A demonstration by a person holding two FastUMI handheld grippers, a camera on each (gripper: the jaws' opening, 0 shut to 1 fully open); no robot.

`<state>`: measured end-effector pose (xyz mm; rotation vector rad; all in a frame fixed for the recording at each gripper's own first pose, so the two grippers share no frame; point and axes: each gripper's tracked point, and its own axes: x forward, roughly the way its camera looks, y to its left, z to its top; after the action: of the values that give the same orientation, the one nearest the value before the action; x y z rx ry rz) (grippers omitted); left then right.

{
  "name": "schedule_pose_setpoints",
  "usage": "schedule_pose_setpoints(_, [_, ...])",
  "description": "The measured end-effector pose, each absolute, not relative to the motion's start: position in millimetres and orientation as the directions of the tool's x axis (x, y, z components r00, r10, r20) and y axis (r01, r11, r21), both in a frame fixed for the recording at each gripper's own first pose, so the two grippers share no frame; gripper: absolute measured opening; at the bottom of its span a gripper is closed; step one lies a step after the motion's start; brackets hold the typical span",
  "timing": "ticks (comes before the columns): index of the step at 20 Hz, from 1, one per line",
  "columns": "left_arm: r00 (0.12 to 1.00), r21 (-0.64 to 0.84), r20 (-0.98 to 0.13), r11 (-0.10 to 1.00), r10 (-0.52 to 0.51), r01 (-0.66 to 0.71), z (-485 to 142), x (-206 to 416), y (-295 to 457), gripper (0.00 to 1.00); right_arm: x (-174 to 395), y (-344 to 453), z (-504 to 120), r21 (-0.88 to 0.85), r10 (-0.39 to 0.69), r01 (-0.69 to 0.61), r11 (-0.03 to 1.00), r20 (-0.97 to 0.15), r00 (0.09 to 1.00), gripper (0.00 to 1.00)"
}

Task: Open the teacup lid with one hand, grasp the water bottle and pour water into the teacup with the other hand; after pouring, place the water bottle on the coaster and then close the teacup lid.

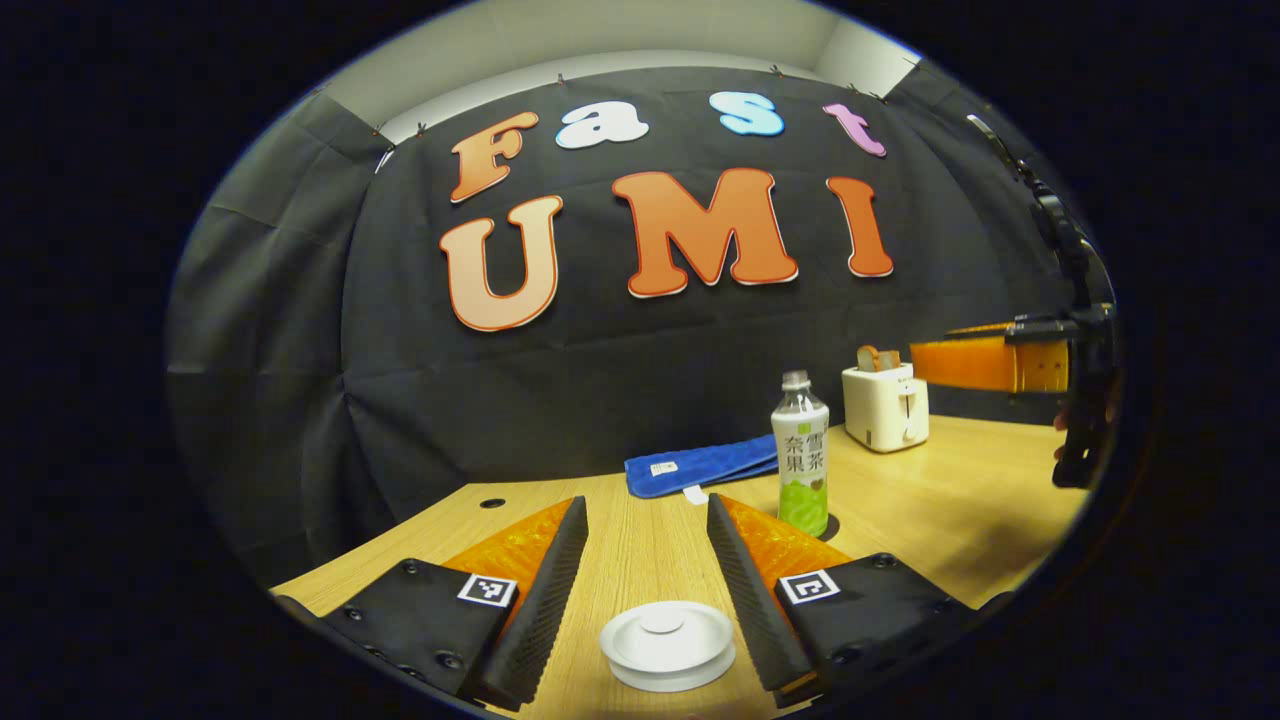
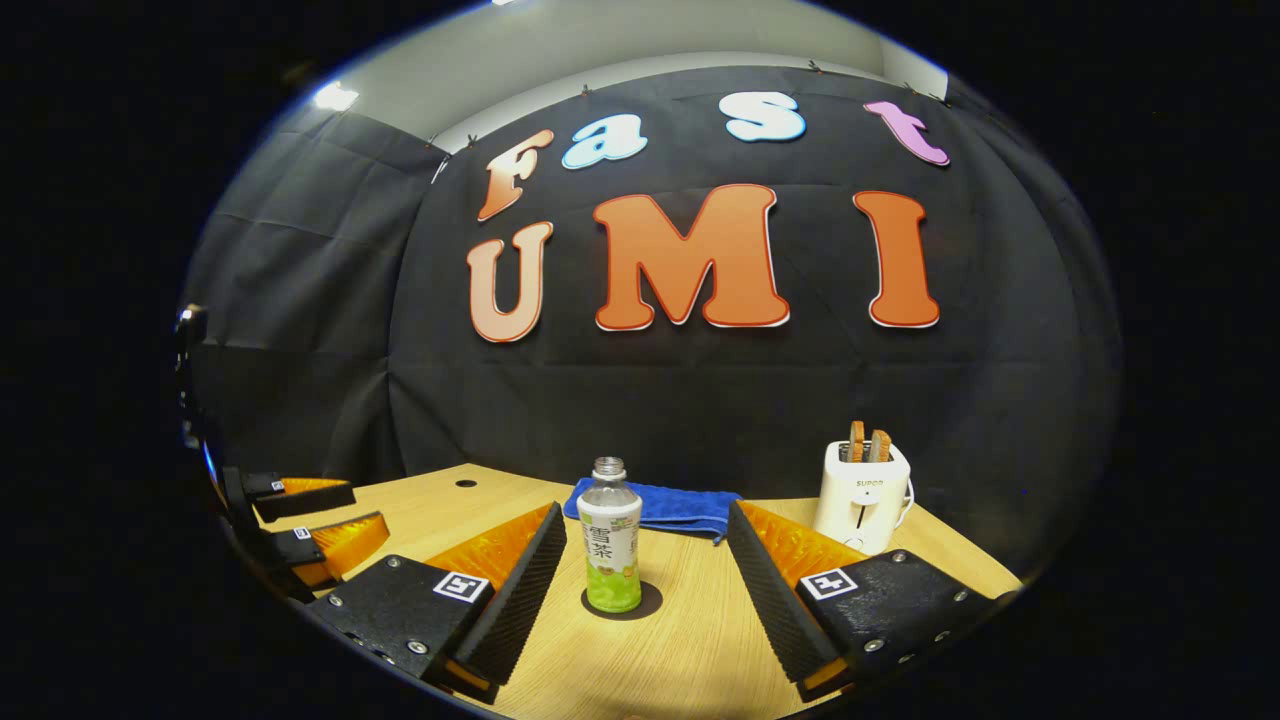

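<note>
The white teacup (image 1: 668, 668) with its round lid (image 1: 667, 632) on top sits low between the fingers of my left gripper (image 1: 646, 503), which is open and not touching it. The water bottle (image 1: 801, 455), clear with a green label, stands upright on a dark coaster (image 1: 830, 526) just beyond the right finger. In the right gripper view the bottle (image 2: 610, 540) stands on the coaster (image 2: 648, 603) ahead, centred between the fingers of my open right gripper (image 2: 646, 510), which holds nothing. The left gripper (image 2: 318, 520) shows at the far left with its fingers apart.
A folded blue towel (image 1: 700, 465) (image 2: 655, 508) lies behind the bottle by the wall. A white toaster (image 1: 885, 405) (image 2: 862, 480) with toast stands at the back right. The right gripper (image 1: 990, 365) hangs at the right edge. The wooden table (image 2: 690, 640) has a cable hole (image 2: 466, 483).
</note>
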<state>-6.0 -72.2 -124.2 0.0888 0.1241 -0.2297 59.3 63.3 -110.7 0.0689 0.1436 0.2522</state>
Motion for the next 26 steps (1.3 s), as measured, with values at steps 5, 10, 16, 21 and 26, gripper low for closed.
schedule_pose_setpoints(5, [0.975,0.024,-0.058,0.976,-0.214,0.216,-72.8,3.6,-70.5,0.93,48.7,72.9,-87.5,0.039,0.246,-0.244,0.969,-0.082,0.966,0.98])
schedule_pose_setpoints(10, [0.982,-0.045,-0.035,0.981,-0.188,0.186,-49.7,11.7,-63.8,0.93,40.4,75.6,-73.1,-0.018,0.219,-0.221,0.975,-0.053,0.974,0.97])
schedule_pose_setpoints(16, [0.983,-0.085,-0.018,0.98,-0.181,0.179,-39.3,16.8,-60.1,0.94,33.4,76.4,-63.5,-0.024,0.218,-0.219,0.976,-0.043,0.975,0.98])
schedule_pose_setpoints(21, [0.974,-0.075,-0.045,0.973,-0.223,0.219,-42.3,22.9,-68.9,0.94,34.5,70.6,-61.7,0.004,0.215,-0.216,0.976,-0.048,0.975,0.98])
schedule_pose_setpoints(26, [0.963,-0.008,-0.032,0.963,-0.269,0.268,-24.7,28.9,-80.9,0.96,34.3,68.2,-55.1,0.025,0.225,-0.224,0.974,-0.038,0.974,0.98])
